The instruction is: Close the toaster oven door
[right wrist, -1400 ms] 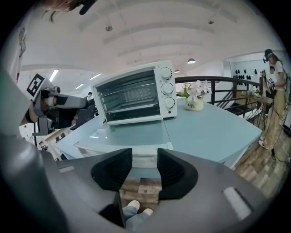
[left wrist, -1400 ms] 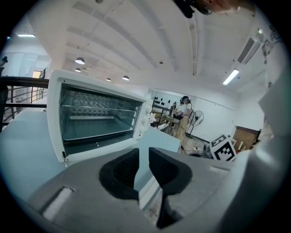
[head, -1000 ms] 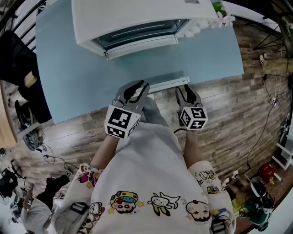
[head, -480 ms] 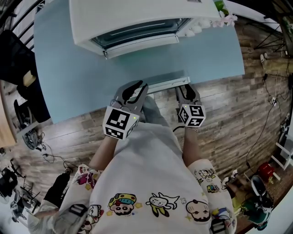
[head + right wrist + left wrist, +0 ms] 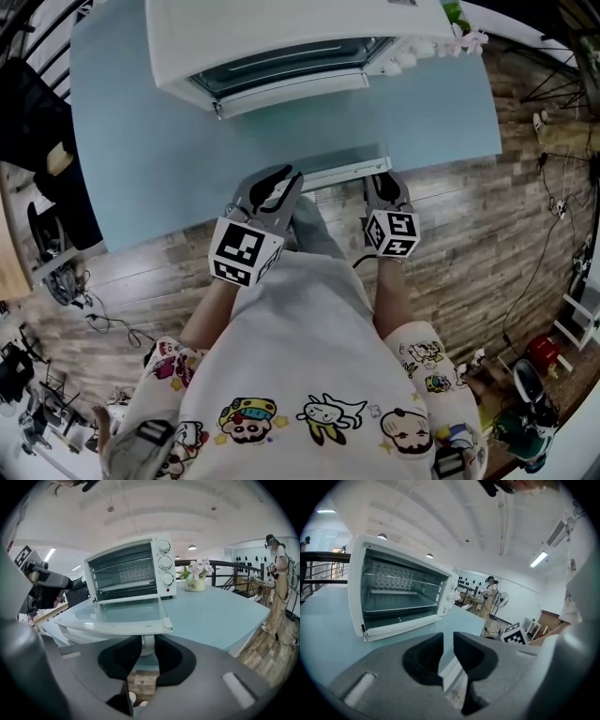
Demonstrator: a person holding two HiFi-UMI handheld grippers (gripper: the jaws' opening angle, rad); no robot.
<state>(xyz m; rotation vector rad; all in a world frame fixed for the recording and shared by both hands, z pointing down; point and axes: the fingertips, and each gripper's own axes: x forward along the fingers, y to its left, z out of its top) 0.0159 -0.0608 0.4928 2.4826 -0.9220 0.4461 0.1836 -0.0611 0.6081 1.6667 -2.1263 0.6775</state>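
Two states: right tongs [image 5: 146, 644] just closed onto door handle [image 5: 342, 170] (left tongs [image 5: 448, 641] slightly apart).

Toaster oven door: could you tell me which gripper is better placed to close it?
Right: the right gripper has just been closing its jaws on the door handle; the left gripper holds nothing.

A white T-shirt [image 5: 309, 375] printed with cartoons, and two grey hand-held grippers.
Colourful cartoon figures mark both short sleeves and run in a row across the shirt. The left gripper [image 5: 273, 185] and right gripper [image 5: 384, 187] have black jaw pads and black-and-white marker cubes.
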